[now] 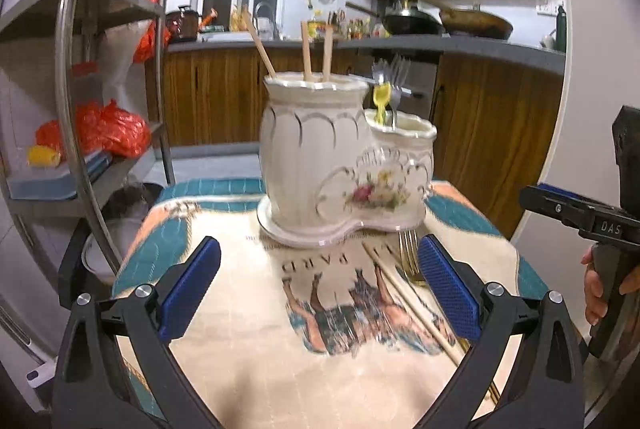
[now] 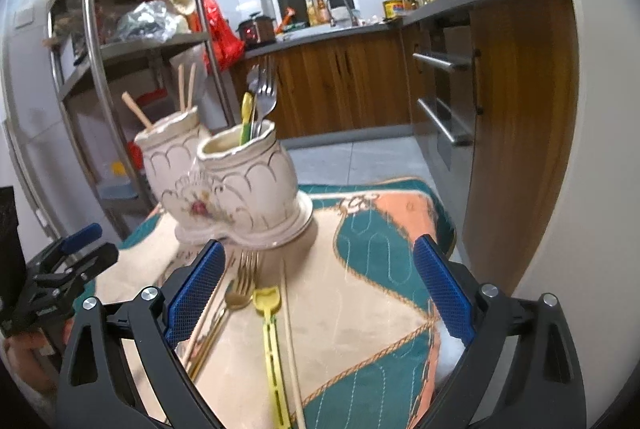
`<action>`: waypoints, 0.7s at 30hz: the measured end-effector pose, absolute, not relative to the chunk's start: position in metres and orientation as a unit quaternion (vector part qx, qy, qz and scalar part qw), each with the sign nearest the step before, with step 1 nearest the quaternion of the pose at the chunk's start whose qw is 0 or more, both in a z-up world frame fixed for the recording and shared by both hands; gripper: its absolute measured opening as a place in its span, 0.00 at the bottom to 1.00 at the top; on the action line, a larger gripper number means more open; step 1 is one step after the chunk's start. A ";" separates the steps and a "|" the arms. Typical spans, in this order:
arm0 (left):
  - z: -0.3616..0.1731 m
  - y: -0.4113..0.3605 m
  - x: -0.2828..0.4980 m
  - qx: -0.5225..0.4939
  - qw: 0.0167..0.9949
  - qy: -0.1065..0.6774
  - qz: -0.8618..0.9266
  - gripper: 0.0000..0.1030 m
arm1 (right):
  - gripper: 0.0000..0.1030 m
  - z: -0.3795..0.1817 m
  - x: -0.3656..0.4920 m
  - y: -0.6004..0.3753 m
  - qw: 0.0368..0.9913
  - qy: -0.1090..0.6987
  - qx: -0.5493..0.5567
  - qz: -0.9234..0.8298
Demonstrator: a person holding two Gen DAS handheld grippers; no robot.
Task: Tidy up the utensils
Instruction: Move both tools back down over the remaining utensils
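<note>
Both your left tongs [image 1: 318, 289] and right tongs [image 2: 320, 289] stand wide apart and empty. The ceramic holder [image 2: 224, 181] is partly filled; a gold fork [image 2: 240, 281], yellow utensil [image 2: 270, 325] and chopsticks [image 2: 290, 329] lie on the bench before it. Next, probably pick one up, closing squarely across its thin handle

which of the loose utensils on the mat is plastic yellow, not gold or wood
The yellow utensil, lying lengthwise between the gold fork and a wooden chopstick. It alone is bright yellow with a slotted handle.

"DAS" (white) on right gripper [image 1: 538, 193]
</note>
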State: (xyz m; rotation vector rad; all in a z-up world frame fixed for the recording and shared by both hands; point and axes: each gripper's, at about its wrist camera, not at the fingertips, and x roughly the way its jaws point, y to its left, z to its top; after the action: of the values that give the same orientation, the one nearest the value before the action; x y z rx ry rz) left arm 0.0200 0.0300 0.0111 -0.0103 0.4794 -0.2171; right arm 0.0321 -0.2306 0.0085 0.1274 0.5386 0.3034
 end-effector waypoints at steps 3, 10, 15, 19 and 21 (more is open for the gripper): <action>0.006 0.024 0.023 0.003 0.960 0.258 -0.112 0.94 | 0.92 0.004 0.031 -0.227 0.949 0.275 0.048 0.147; -0.014 -0.001 0.037 0.022 0.935 0.329 -0.132 0.94 | 0.92 -0.004 0.033 -0.228 0.944 0.299 0.029 0.139; -0.023 -0.011 0.044 0.030 0.923 0.359 -0.134 0.94 | 0.92 -0.005 0.038 -0.231 0.941 0.309 0.032 0.135; -0.027 -0.021 0.048 0.038 0.915 0.379 -0.136 0.90 | 0.92 -0.008 0.038 -0.225 0.935 0.323 0.005 0.144; -0.028 -0.025 0.046 0.040 0.912 0.382 -0.140 0.87 | 0.85 -0.010 0.037 -0.219 0.931 0.331 -0.018 0.149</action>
State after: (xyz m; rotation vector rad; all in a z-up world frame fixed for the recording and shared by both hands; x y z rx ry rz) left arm 0.0464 -0.0246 -0.0280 0.0818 0.7878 -0.2885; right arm 0.0366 -0.2194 -0.0095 -0.0368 0.6783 0.3058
